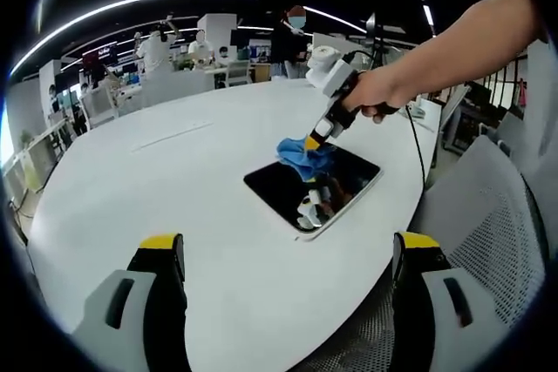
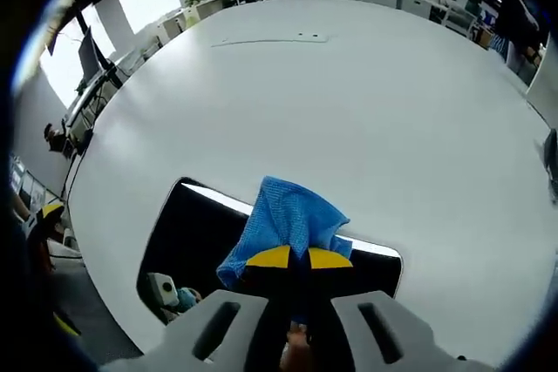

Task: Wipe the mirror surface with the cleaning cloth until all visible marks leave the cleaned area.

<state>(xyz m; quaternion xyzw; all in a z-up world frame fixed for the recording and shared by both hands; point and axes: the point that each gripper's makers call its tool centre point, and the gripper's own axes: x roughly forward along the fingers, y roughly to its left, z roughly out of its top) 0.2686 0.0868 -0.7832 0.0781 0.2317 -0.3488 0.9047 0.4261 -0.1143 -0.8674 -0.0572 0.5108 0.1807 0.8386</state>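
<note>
Two grippers, one cloth: your right gripper (image 2: 290, 258) has its yellow-tipped jaws pinched together on the blue cleaning cloth (image 2: 286, 219), pressing it onto the mirror (image 2: 187, 233). In the right gripper view the cloth sits at about 6 o'clock, bunched over the mirror's far edge, mirror running from 8 to 5 o'clock on the white table (image 2: 349, 111). In the left gripper view your left gripper (image 1: 288, 254) hangs over the near table edge (image 1: 174, 180) with jaws spread wide and nothing between them. There, mirror (image 1: 288, 185) lies just right of center, cloth (image 1: 303, 156) on its 12 o'clock corner, right gripper (image 1: 314, 137) coming in from 2 o'clock in your hand (image 1: 379, 93). Mesh chair (image 1: 488, 215) at 4 o'clock. Mirror reflects the gripper; can't tell marks.
</note>
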